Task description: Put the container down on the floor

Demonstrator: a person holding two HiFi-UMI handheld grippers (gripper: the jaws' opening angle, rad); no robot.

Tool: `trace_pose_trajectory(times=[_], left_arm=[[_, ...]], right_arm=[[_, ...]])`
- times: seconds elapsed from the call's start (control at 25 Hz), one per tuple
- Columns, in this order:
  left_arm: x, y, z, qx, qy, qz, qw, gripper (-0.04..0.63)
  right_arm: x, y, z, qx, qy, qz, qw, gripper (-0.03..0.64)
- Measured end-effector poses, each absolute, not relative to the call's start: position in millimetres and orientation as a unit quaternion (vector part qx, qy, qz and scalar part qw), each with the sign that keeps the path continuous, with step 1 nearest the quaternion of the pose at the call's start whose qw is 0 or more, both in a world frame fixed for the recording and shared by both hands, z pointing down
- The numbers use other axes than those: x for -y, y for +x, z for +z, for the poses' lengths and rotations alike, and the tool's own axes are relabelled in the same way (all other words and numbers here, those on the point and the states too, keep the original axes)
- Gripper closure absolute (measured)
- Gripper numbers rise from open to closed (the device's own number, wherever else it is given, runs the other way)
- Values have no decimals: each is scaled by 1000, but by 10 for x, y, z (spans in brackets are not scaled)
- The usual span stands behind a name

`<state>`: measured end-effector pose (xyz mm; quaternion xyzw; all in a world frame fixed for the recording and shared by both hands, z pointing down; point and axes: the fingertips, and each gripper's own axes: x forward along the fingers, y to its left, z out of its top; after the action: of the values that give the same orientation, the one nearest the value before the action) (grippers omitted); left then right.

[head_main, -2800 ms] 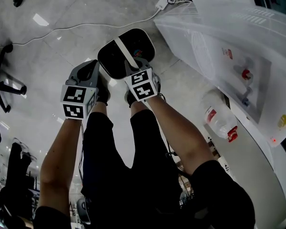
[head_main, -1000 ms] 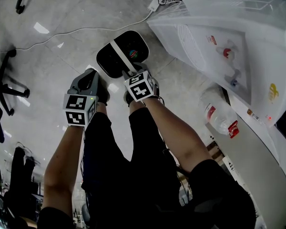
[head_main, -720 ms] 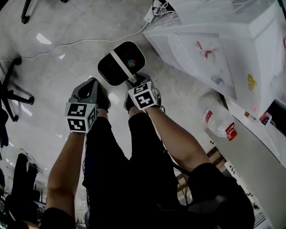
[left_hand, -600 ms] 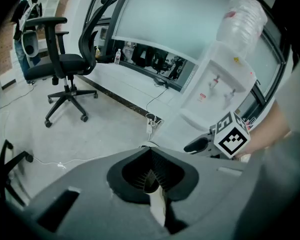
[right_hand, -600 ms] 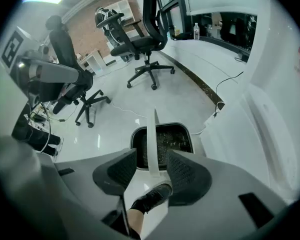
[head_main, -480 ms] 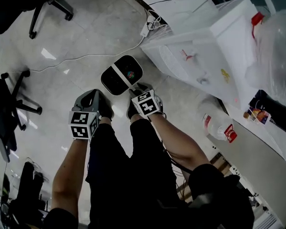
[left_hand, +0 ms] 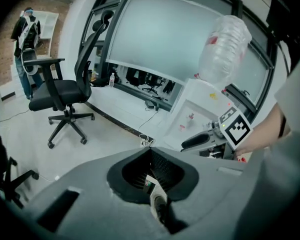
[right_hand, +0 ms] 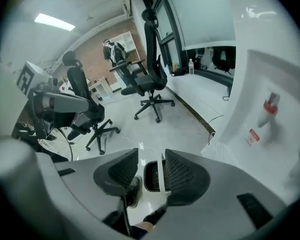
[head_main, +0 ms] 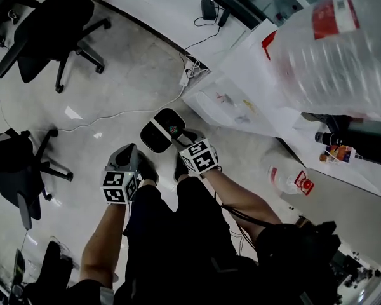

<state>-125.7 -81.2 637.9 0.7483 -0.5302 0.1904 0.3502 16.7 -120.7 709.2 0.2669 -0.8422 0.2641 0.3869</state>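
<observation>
Right hand-held gripper now clear of the black, white-strapped container, jaws wide apart, seemingly empty.

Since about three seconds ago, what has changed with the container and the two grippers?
The right gripper has let go of the white handle of the container and lifted away; its jaws now stand open above it. The head view has risen, taking in more room. The container stays on the floor; the left gripper stays shut, holding nothing.
</observation>
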Motion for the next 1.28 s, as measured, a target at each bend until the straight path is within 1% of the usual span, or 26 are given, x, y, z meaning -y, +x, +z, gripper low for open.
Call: trace_pose_trajectory(times=[0.12,0.2,0.4,0.44,0.52,0.6,0.76,1.0,1.28], left_arm=[[853,-1233,6073,535,755,182,332,588],[868,-1259,5847,543,759,177,311,588],[930,-1284,5344,559,766,157,275,588],[937,-1277,5250,561,767,151,273,588],[947,-1268,5065,562,768,137,276,588],[957,-1241,4886,560,772,125,273,588],[907,-1157,4559,558,784,117,246,588],[940,-1105,4077,556,799,96,210,588],[1060,-1115,3532,550,815,66,172,588]], right_arm=[[1303,193,6640,861,272,228,365,459],[1325,195,6295,875,274,197,348,511],[1322,216,5655,895,264,177,314,514],[1329,221,5518,898,267,170,305,520],[1344,208,5260,904,273,157,288,557],[1364,199,5058,907,278,147,279,566],[1383,228,4648,906,298,151,261,591],[1473,269,4005,906,325,140,232,606],[1513,247,3536,910,341,124,200,609]])
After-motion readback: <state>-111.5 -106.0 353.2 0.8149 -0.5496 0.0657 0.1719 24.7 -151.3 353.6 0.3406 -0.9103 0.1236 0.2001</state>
